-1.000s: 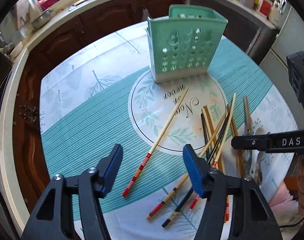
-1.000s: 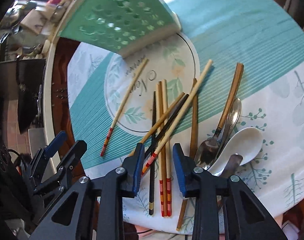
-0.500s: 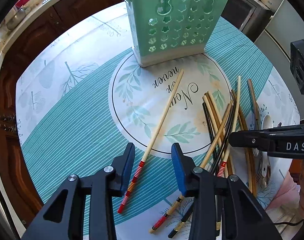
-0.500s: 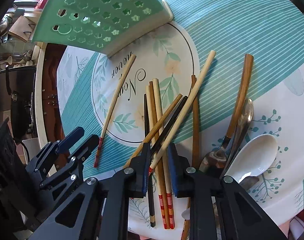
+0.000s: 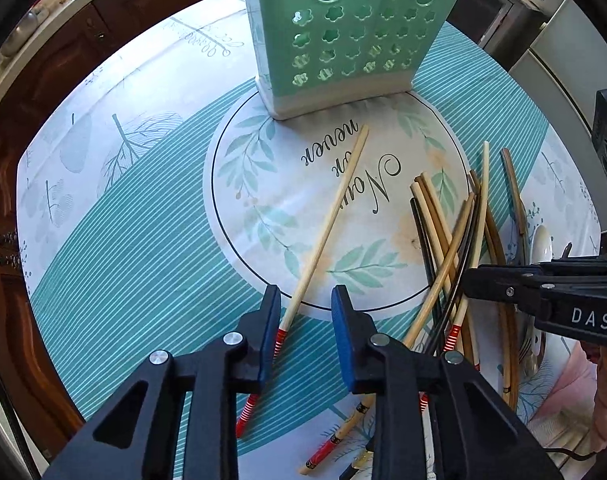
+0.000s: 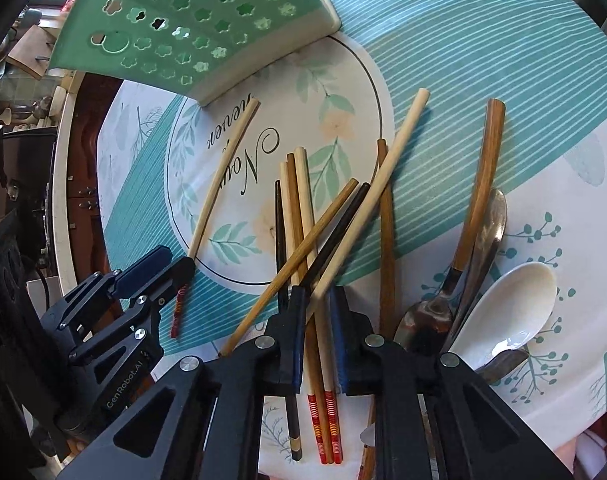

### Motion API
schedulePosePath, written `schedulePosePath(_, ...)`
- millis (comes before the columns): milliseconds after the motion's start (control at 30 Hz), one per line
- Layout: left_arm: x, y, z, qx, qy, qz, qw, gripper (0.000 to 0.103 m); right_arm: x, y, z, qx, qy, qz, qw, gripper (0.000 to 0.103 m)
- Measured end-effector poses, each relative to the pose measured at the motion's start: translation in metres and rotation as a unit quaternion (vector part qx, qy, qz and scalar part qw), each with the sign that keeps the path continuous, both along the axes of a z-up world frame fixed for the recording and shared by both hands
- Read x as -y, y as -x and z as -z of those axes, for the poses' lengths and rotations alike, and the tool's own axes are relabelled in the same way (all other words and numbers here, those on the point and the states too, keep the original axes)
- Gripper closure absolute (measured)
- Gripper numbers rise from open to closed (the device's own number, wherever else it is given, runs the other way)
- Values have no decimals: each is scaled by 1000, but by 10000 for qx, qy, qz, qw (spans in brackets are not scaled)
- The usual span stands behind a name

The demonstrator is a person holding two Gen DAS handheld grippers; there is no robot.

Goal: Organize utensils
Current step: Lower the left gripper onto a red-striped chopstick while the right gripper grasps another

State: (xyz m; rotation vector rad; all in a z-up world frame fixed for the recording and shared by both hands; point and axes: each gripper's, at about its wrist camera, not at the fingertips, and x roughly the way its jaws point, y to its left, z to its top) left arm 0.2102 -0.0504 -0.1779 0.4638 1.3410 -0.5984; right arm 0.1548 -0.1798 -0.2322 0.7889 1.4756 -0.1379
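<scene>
A green perforated utensil holder (image 5: pixel 355 28) stands at the far side of the table; it also shows in the right wrist view (image 6: pixel 199 28). My left gripper (image 5: pixel 305 300) is open, its blue pads straddling a single pale chopstick with a red-striped end (image 5: pixel 331 216). My right gripper (image 6: pixel 317 298) is partly closed around the long pale chopstick (image 6: pixel 371 196) that lies across a pile of chopsticks (image 6: pixel 303 216); whether the pads touch it is unclear. The left gripper also appears in the right wrist view (image 6: pixel 171 264).
A wooden-handled spoon (image 6: pixel 479 184), a metal spoon (image 6: pixel 487 232) and a white ceramic spoon (image 6: pixel 511 312) lie right of the pile. The table has a teal and white patterned cloth (image 5: pixel 123 220). Kitchen counters and cabinets (image 5: pixel 63 52) surround it.
Both grippers moved down and forward toward the table and narrowed. The left now straddles the single chopstick; the right closed in around the long pale chopstick.
</scene>
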Motion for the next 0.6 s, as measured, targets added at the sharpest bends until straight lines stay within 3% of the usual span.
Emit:
schedulePosePath(167,5,-4,4,-12,-47,48,10000,80,2,1,2,-48,35,79,10000,89)
schedulePosePath(267,7,-7,8,-85,-70,44,9999,89,0,-1,3,-66,56,120,9999,91)
schedulePosePath(600,15,-11,25,-287,-250,63,9993,97,8,2,6,7,-76,369,9993,97)
